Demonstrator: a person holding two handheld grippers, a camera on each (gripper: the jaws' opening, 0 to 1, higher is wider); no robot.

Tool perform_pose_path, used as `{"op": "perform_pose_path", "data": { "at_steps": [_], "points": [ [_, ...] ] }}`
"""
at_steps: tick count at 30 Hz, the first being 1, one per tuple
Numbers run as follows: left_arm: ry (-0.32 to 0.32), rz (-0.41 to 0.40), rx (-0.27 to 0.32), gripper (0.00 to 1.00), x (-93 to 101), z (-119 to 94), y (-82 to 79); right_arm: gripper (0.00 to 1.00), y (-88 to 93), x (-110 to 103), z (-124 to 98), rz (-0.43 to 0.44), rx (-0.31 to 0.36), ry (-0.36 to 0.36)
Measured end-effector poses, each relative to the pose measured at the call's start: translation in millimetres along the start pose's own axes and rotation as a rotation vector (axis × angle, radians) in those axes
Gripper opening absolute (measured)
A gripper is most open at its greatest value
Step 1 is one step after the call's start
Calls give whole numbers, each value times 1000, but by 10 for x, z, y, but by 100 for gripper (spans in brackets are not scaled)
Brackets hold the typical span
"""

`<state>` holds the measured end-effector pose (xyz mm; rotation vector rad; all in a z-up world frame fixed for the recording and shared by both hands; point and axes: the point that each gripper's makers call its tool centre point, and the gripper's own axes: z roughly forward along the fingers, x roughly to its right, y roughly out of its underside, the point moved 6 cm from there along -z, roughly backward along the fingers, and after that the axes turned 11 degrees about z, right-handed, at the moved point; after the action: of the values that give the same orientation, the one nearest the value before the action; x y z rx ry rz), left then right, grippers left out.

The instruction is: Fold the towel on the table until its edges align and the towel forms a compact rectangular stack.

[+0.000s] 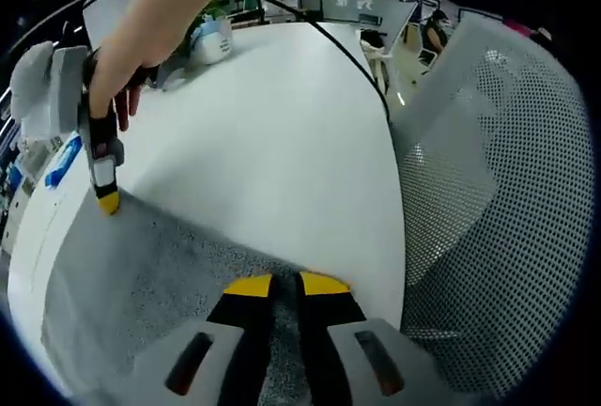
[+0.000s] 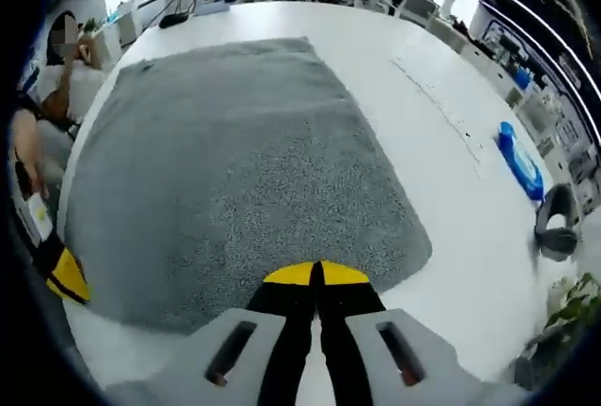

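A grey towel (image 2: 235, 162) lies spread flat on the white table (image 2: 451, 171). My right gripper (image 2: 317, 274) is shut, its yellow tips pressed together right at the towel's near edge. Whether cloth is between them is not visible. In the left gripper view that same gripper (image 1: 108, 201), held by a hand, touches a corner of the towel (image 1: 169, 274). My left gripper (image 1: 286, 284) sits at another towel edge. Its jaws are nearly together with grey cloth in the thin gap. It also shows as a yellow tip (image 2: 61, 274) at the towel's left corner.
A perforated mesh chair back (image 1: 507, 190) stands close to the table edge. A black cable (image 1: 352, 58) runs over the table (image 1: 282, 124). A blue object (image 2: 521, 166), grey headphones (image 2: 559, 223) and a plant (image 2: 573, 312) sit at one side. A person (image 2: 56, 68) sits beyond the table.
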<state>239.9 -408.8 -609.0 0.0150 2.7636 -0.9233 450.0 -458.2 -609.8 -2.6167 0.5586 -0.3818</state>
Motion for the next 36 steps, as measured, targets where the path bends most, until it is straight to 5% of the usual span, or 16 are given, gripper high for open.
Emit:
{"op": "perform_pose_path", "data": {
  "at_steps": [7, 11, 21, 36],
  "points": [
    [1, 185, -42, 5, 111, -69, 37, 0, 73, -124, -48, -277, -145, 123],
    [2, 249, -74, 5, 144, -113, 58, 0, 138, -118, -82, -207, -147, 130],
    [23, 260, -114, 4, 169, -233, 181, 0, 364, -147, -224, -77, -164, 113],
    [57, 164, -149, 4, 143, -381, 393, 0, 639, -316, -413, 40, -151, 129]
  ]
}}
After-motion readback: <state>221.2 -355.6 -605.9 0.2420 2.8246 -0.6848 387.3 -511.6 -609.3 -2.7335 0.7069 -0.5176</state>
